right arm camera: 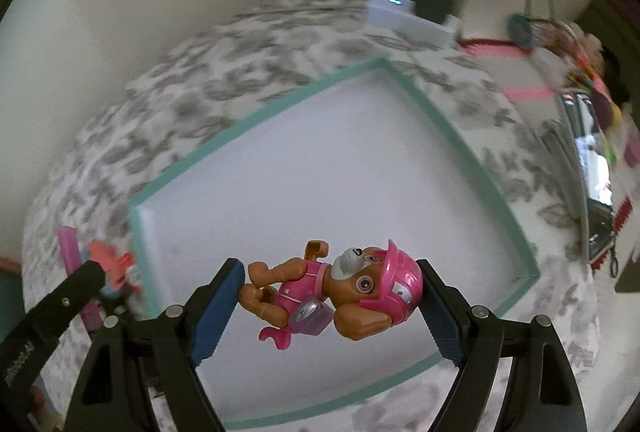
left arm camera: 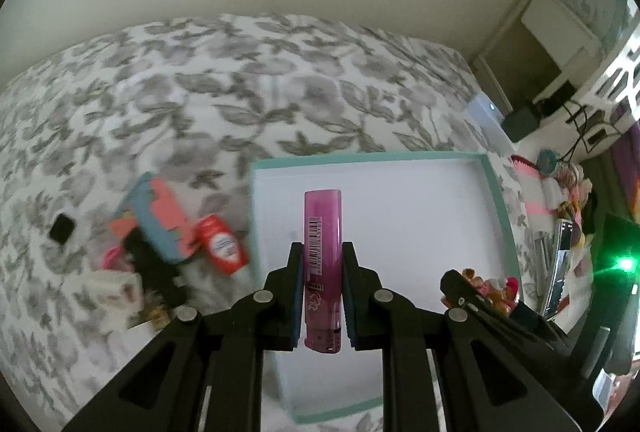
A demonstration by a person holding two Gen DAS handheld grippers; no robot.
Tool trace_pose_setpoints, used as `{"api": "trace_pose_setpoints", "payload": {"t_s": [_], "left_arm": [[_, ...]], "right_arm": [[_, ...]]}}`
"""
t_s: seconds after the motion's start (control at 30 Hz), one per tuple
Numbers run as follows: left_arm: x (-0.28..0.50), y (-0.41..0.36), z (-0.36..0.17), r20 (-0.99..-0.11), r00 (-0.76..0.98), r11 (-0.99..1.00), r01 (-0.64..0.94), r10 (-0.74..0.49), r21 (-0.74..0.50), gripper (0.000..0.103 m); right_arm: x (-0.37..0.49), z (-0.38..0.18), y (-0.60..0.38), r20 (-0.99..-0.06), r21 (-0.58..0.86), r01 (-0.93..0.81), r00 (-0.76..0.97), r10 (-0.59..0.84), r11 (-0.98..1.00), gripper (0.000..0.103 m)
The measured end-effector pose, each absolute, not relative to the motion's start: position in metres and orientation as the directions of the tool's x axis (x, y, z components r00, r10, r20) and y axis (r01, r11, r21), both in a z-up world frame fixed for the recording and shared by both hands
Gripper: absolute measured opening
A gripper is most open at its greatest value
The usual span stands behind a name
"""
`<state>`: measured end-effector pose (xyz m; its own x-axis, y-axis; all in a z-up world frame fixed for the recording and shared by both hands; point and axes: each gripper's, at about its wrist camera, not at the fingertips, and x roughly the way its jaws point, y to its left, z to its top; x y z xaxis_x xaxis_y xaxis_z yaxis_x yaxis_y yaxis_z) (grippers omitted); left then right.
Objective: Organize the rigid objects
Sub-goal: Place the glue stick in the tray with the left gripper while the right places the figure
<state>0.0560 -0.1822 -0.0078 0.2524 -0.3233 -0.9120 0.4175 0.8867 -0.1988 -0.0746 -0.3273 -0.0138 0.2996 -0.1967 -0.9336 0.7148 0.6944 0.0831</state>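
- Over the white tray (left arm camera: 420,199) with the teal rim, on a bed with a leaf-patterned cover (left arm camera: 200,91): both claws hanging above it, each carrying something.
- Left claw (left arm camera: 322,286): clenched on a pink lighter (left arm camera: 322,232), long axis running forward along the fingers, metal head back toward the camera, far end poking out past the fingertips over the tray floor.
- Right claw (right arm camera: 330,292): jaws wide but pressed on a toy puppy figure (right arm camera: 332,296), lying crosswise between the pads, helmet against one pad, feet against the other.
- Tray straight below and ahead of both loads; floor bare where visible, nothing in the way of setting down.
- Judged about equally near; probably a lowering move next, then a release.
- Left of the tray, on the cover: a pile still to sort, with a red canister (left arm camera: 222,246), a blue and coral toy (left arm camera: 160,216) and a small black square (left arm camera: 62,228), all blurred.
- Right of the bed: clutter, cables and a green light, well apart from the tray.
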Motion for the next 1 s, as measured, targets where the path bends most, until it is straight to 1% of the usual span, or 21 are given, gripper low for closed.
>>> {"api": "trace_pose_setpoints", "payload": {"t_s": [0.27,0.7,0.8,0.83,0.87,0.93,1.0], "left_arm": [[0.055,-0.213,-0.034,-0.925,0.229,0.876,0.449,-0.304,-0.176,0.018],[0.056,-0.215,-0.033,-0.918,0.263,0.881,0.447,-0.298,-0.158,0.018],[0.056,-0.214,-0.034,-0.917,0.268,0.882,0.445,-0.295,-0.154,0.019],[0.056,-0.214,-0.034,-0.917,0.269,0.882,0.446,-0.294,-0.153,0.022],[0.056,-0.213,-0.034,-0.917,0.27,0.883,0.445,-0.293,-0.151,0.031],[0.056,-0.212,-0.033,-0.915,0.276,0.884,0.442,-0.294,-0.151,0.044],[0.057,-0.21,-0.032,-0.912,0.285,0.887,0.436,-0.295,-0.151,0.047]], "right_arm": [[-0.08,-0.012,-0.341,-0.925,0.033,0.743,0.275,-0.261,0.669,0.086],[-0.079,-0.016,-0.341,-0.93,0.031,0.733,0.271,-0.249,0.68,0.086],[-0.079,-0.016,-0.34,-0.931,0.028,0.73,0.268,-0.249,0.683,0.086],[-0.078,-0.016,-0.34,-0.931,0.027,0.728,0.268,-0.248,0.685,0.086],[-0.078,-0.016,-0.34,-0.931,0.027,0.727,0.268,-0.248,0.686,0.086],[-0.077,-0.016,-0.34,-0.931,0.027,0.723,0.269,-0.246,0.69,0.086],[-0.077,-0.015,-0.34,-0.931,0.025,0.721,0.269,-0.247,0.693,0.087]]}}
